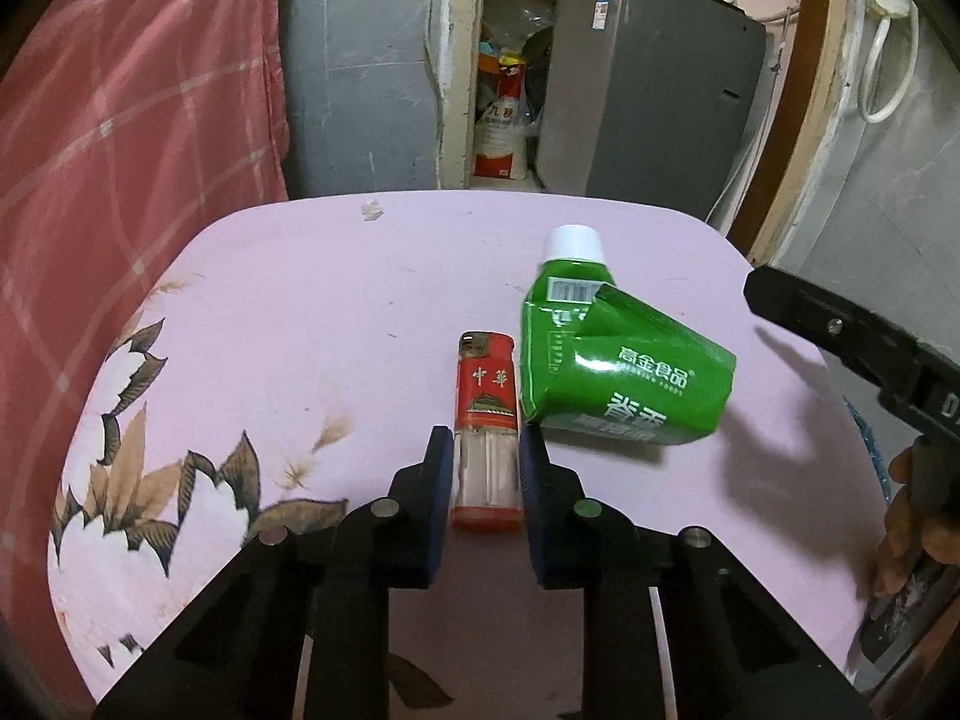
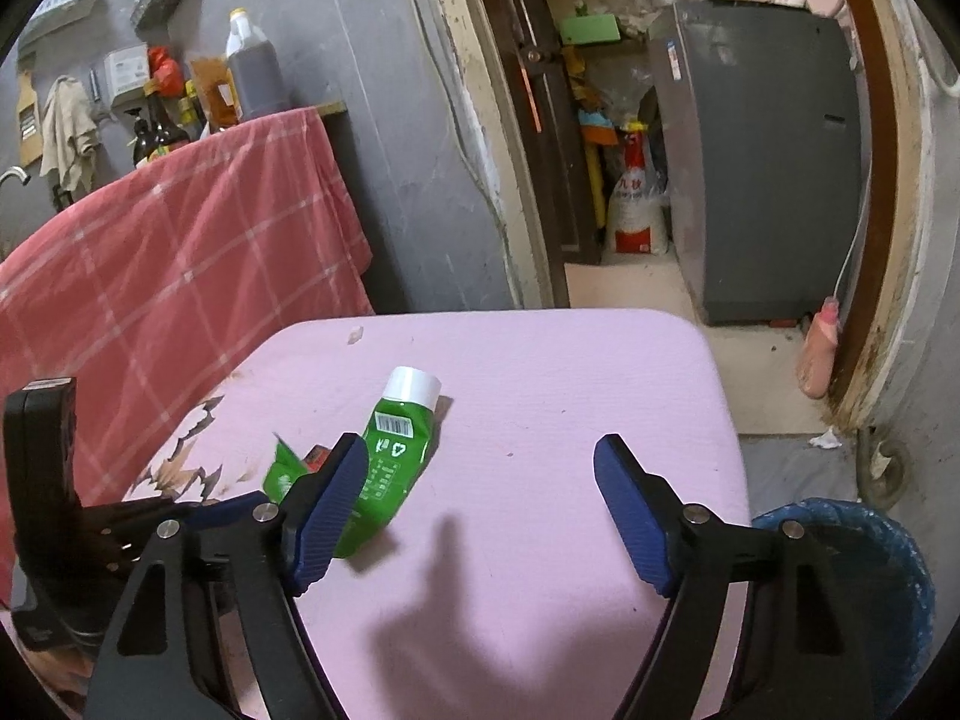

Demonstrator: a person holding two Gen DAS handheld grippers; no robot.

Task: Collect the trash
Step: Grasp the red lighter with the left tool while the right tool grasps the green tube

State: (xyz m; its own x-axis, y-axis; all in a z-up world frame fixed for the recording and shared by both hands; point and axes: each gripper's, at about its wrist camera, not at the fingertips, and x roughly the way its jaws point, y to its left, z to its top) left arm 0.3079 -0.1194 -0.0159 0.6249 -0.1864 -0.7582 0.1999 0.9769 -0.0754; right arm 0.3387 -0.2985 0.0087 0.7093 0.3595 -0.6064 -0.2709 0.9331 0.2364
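A red lighter (image 1: pixel 485 426) lies on the pink flowered table (image 1: pixel 336 312). My left gripper (image 1: pixel 485 450) has its blue pads on both sides of the lighter's clear lower end, closed on it. A crumpled green pouch with a white cap (image 1: pixel 612 354) lies just right of the lighter. In the right wrist view the pouch (image 2: pixel 390 456) lies ahead and left, partly behind my left finger. My right gripper (image 2: pixel 483 456) is open and empty above the table. The left gripper's body (image 2: pixel 54 504) shows at the left edge, and a bit of the lighter (image 2: pixel 316 457) shows behind the pouch.
A blue-lined bin (image 2: pixel 864 576) stands on the floor by the table's right edge. A red checked cloth (image 2: pixel 174 264) hangs to the left. A grey appliance (image 2: pixel 762 162) and a white sack (image 2: pixel 636 210) stand beyond the table. A small paper scrap (image 1: pixel 372 211) lies at the far edge.
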